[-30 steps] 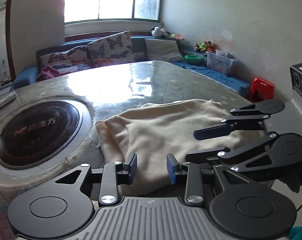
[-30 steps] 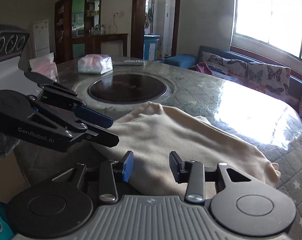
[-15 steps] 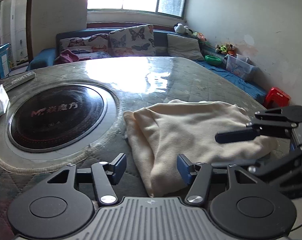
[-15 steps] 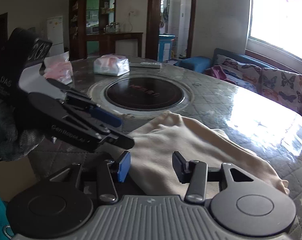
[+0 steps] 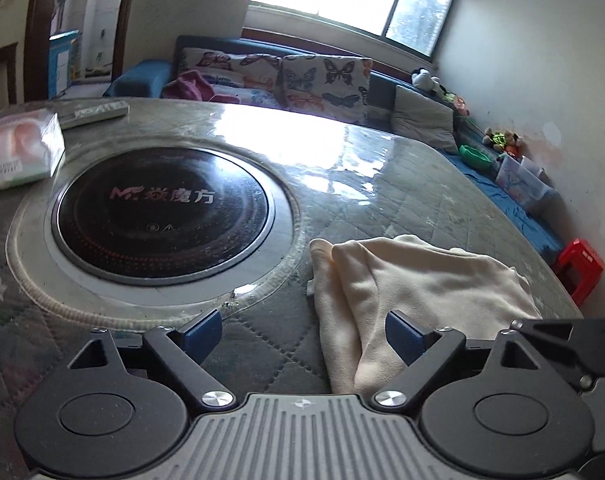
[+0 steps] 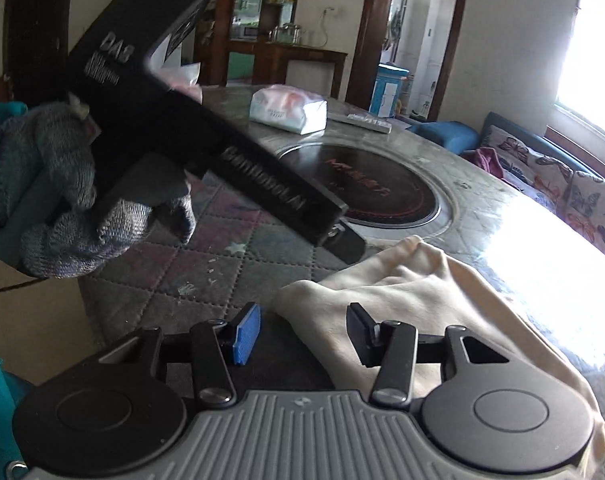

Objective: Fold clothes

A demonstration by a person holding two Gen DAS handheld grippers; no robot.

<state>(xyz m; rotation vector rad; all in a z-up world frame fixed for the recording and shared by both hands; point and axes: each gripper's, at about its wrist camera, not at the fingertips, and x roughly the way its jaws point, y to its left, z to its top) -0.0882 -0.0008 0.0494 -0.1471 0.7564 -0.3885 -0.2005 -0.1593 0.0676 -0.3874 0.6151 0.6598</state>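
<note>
My left claw (image 5: pixel 302 334) and my right claw (image 6: pixel 302 332) are both spread and empty, low over the near edge of the cream garment (image 5: pixel 414 284) lying bunched at lower right on the counter (image 5: pixel 262 344), so I should pinch only one layer before lifting.

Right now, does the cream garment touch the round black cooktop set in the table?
Apart. In the left wrist view, the cream garment lies right of the round black cooktop; the cooktop's metal rim and a strip of quilted table cover show between them.
</note>
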